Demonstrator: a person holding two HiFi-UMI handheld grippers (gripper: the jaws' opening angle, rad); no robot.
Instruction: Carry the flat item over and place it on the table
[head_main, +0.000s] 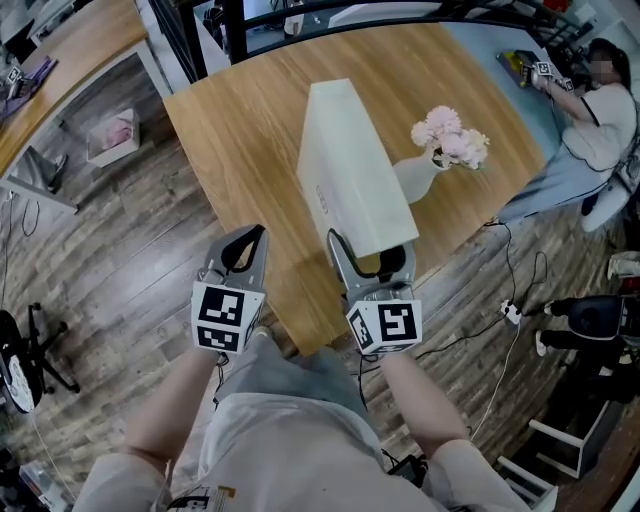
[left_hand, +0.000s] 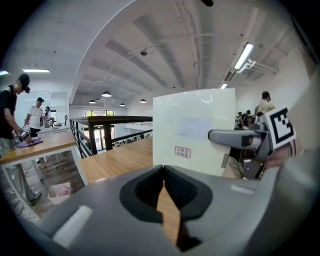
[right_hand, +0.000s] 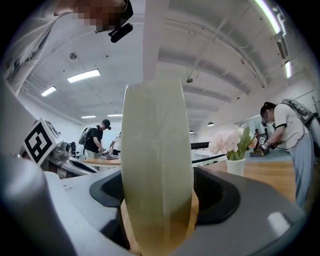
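A flat white box (head_main: 350, 165) stands on its long edge on the wooden table (head_main: 230, 130), its near end close to the table's front edge. My right gripper (head_main: 375, 255) straddles that near end with its jaws wide; in the right gripper view the box (right_hand: 157, 165) stands between the jaws with a narrow gap on each side. My left gripper (head_main: 248, 242) is shut and empty, over the table edge just left of the box. From the left gripper view the box's broad face (left_hand: 195, 130) shows, with the right gripper (left_hand: 240, 137) beside it.
A white vase (head_main: 415, 180) of pink flowers (head_main: 450, 138) stands right beside the box on its right. A person (head_main: 600, 120) sits at the table's far right end. Cables (head_main: 510, 310) lie on the floor at the right; a chair base (head_main: 30, 360) stands left.
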